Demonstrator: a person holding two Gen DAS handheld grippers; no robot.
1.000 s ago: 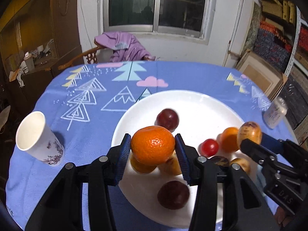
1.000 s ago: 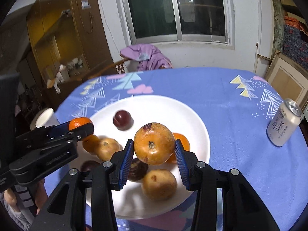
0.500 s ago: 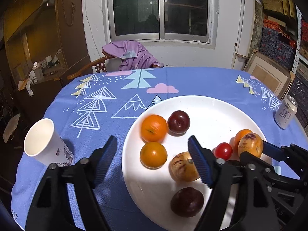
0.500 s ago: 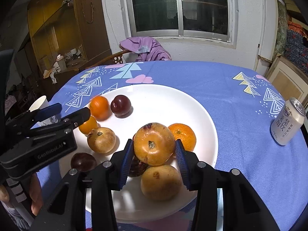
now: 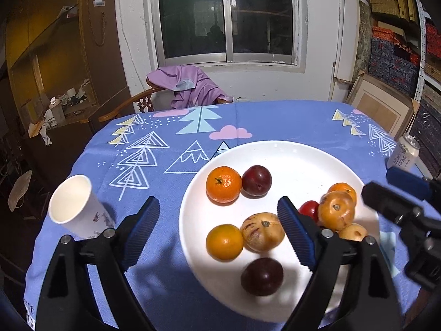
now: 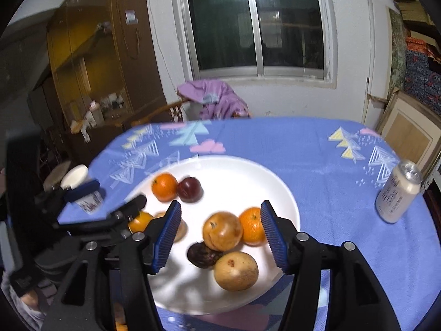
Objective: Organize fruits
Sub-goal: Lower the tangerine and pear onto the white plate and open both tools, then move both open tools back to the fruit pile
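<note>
A white plate [image 5: 289, 151] on the blue tablecloth holds several fruits. A mandarin [image 5: 223, 184] lies beside a dark plum [image 5: 257, 180] at its far left. Nearer sit an orange [image 5: 224, 242], a speckled yellow fruit [image 5: 263, 231] and another plum [image 5: 261, 276]. My left gripper [image 5: 217, 202] hangs above them, its jaws opening with nothing between the pads. My right gripper [image 6: 220, 209] is also opening. A yellow-orange fruit [image 6: 222, 231] lies free between its jaws, against a mandarin [image 6: 252, 226], a dark wrinkled fruit [image 6: 204, 253] and a pale fruit [image 6: 236, 271].
A paper cup [image 5: 74, 207] stands left of the plate, close to the left gripper's left finger. A drink can [image 6: 397, 193] stands at the table's right edge. Behind the table is a chair draped with a purple garment [image 5: 187, 88].
The left gripper let go of the mandarin, which now rests on the plate beside the plum, and its jaws spread wide. The right gripper opened off the yellow-orange fruit and rose a little.
</note>
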